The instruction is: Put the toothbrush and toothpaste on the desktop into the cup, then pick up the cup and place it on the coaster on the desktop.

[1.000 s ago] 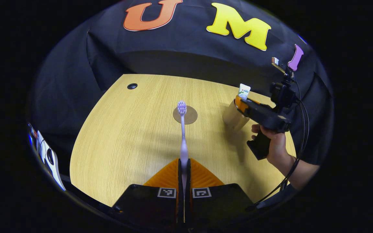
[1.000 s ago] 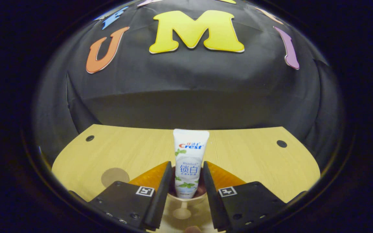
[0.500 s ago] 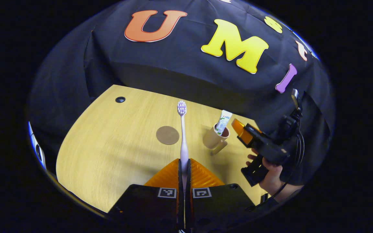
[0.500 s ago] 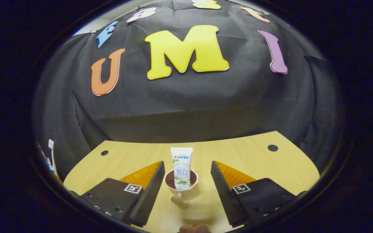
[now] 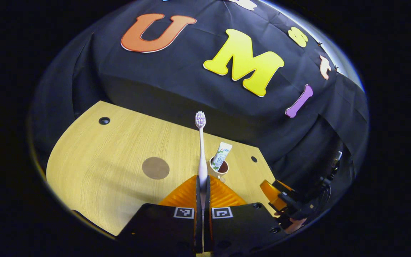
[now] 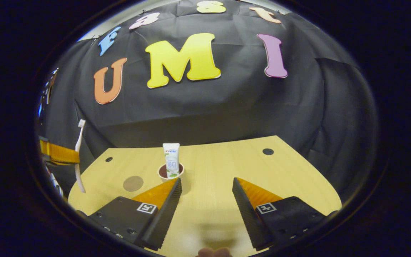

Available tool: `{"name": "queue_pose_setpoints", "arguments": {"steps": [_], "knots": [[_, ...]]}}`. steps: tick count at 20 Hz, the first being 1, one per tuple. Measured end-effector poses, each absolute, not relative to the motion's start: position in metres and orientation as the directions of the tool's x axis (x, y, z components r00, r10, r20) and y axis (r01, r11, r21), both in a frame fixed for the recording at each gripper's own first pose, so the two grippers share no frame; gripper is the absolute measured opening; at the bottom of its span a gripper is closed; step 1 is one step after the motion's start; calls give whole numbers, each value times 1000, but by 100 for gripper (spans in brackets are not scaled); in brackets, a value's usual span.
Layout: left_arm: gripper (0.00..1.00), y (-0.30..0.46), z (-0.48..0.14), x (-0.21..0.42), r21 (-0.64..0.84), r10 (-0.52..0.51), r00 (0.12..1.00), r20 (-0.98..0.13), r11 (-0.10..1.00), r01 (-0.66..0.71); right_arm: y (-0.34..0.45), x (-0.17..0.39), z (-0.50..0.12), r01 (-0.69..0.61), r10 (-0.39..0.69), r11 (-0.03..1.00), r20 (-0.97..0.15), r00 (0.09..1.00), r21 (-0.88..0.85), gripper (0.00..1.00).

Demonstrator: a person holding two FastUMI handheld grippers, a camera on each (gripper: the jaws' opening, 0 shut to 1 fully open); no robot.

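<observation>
My left gripper (image 5: 202, 182) is shut on the handle of a pale purple toothbrush (image 5: 201, 142), which stands upright with its bristle head on top. Just right of the brush and farther off, a beige cup (image 5: 219, 167) stands on the wooden desk with the white toothpaste tube (image 5: 222, 154) leaning inside it. The round brown coaster (image 5: 155, 167) lies left of the cup. In the right gripper view my right gripper (image 6: 206, 184) is open and held back from the cup (image 6: 170, 172), the toothpaste (image 6: 171, 160) upright in it. The left gripper's orange finger (image 6: 58, 153) with the toothbrush (image 6: 78, 157) shows at the far left.
The wooden desk (image 6: 219, 167) has small black holes near its back corners (image 6: 268, 151). The black cloth wall rises right behind the desk. The right gripper (image 5: 280, 194) and a hand show at the lower right of the left gripper view.
The right gripper drew back from the cup, leaving the toothpaste in it. The left gripper rose and swung toward the cup with the toothbrush.
</observation>
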State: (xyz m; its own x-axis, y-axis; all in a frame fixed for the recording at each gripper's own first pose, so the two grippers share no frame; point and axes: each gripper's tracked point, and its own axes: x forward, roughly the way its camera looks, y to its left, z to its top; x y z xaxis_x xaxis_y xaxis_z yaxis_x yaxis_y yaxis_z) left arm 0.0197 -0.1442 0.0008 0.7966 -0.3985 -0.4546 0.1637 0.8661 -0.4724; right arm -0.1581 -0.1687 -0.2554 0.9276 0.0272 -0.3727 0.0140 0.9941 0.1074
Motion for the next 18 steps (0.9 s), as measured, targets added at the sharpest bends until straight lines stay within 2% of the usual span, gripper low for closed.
{"name": "queue_pose_setpoints", "arguments": {"steps": [6, 9, 12, 18], "knots": [[4, -198, 3, 90, -480, -416, 857, -305, 844, 238, -214, -187, -258, 52, -31, 998, -410, 912, 39, 87], [4, -216, 2, 122, -379, -379, 892, -245, 885, 272, -223, -197, -265, 61, -45, 998, -435, 899, 23, 84], [4, -241, -7, 140, -259, -384, 900, -207, 908, 329, -227, -204, -288, 66, -55, 998, -504, 862, 4, 85], [4, -255, -35, 156, -184, -282, 948, -149, 950, 254, -238, -206, -302, 55, -70, 998, -556, 828, -45, 85]]}}
